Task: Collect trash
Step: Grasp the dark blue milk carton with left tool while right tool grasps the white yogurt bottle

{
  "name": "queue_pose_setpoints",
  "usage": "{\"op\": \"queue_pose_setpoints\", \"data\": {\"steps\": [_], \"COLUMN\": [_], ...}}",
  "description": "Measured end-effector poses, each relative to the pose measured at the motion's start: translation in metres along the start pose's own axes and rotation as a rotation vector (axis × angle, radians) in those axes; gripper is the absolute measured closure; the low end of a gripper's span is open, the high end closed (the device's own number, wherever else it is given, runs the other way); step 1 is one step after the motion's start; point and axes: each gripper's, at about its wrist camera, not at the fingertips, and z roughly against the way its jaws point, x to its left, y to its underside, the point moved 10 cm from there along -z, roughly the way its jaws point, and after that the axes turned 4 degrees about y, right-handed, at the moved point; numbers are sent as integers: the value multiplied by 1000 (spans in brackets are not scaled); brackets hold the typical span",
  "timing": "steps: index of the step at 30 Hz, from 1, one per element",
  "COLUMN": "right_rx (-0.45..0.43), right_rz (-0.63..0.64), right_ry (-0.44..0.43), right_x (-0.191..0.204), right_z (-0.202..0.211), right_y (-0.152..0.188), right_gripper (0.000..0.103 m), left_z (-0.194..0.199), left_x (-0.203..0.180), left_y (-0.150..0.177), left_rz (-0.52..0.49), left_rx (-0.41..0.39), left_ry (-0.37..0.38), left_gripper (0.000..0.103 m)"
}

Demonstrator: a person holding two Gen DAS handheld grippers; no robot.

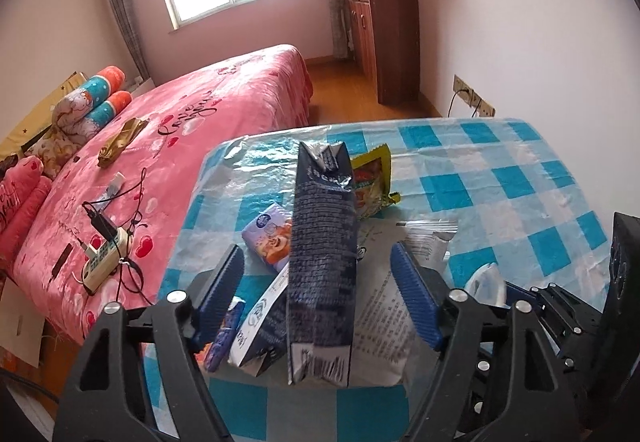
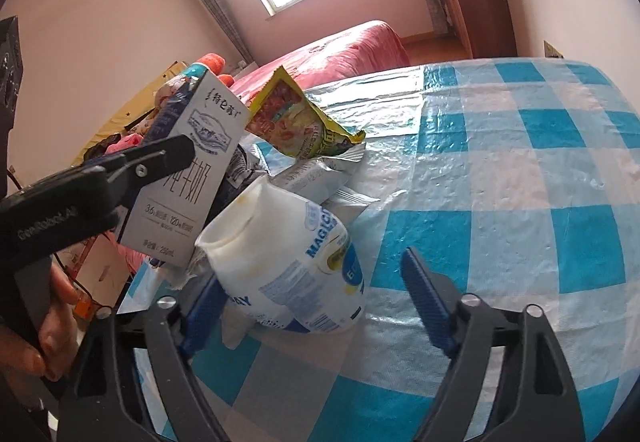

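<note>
A tall dark milk carton (image 1: pixel 320 262) stands upright on the blue-checked table (image 1: pixel 500 181). My left gripper (image 1: pixel 316 250) straddles it, open, with a gap showing on each side between the blue pads and the carton. Around the carton lie a yellow snack wrapper (image 1: pixel 372 177), a purple-and-orange packet (image 1: pixel 268 238), a flattened carton (image 1: pixel 260 322) and a printed white wrapper (image 1: pixel 384 314). In the right wrist view, a white plastic bottle (image 2: pixel 292 266) lies on its side between the fingers of my right gripper (image 2: pixel 312 270). That gripper is open: its right pad (image 2: pixel 424 298) stands well clear of the bottle.
The trash pile sits at the table's left edge, near a pink bed (image 1: pixel 200 113). On the bed lie a power strip (image 1: pixel 104 258) with cables and some pillows. A wooden cabinet (image 1: pixel 384 33) stands against the far wall. A person's hand (image 2: pixel 52 322) holds the left gripper's handle.
</note>
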Motion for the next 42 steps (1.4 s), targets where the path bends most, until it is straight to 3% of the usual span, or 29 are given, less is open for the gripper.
{"op": "queue_pose_setpoints", "data": {"steps": [9,13,24,25,26,27,42], "right_rx": [-9,-18,-64,-67,-66,-53,-105], "right_rz": [1,-15,-21,-18,-15,-15,9], "right_ry": [-2,-8,-20,-21,-20,-20,-33], "right_x": [1,-2,-4,-3,-3,-3,0], "right_z": [-2,-1,8,10,9,7,22], "right_y": [-3,-4,-9,-9,-8,-6,-6], "right_gripper": [30,40,52,59,82,86,86], "left_z": [-18,-17,5,8,11,14,72], "left_x": [5,6,12,13,13,13,37], "left_y": [7,7,10,11,11,12,45], "left_rz": [25,36,65,66,68,69,108], "left_rx": [48,36,-16,-22,-28,-32,-93], "left_ry": [9,15,42,47,51,55,94], "left_gripper": [67,68,68,68,68,68,68]}}
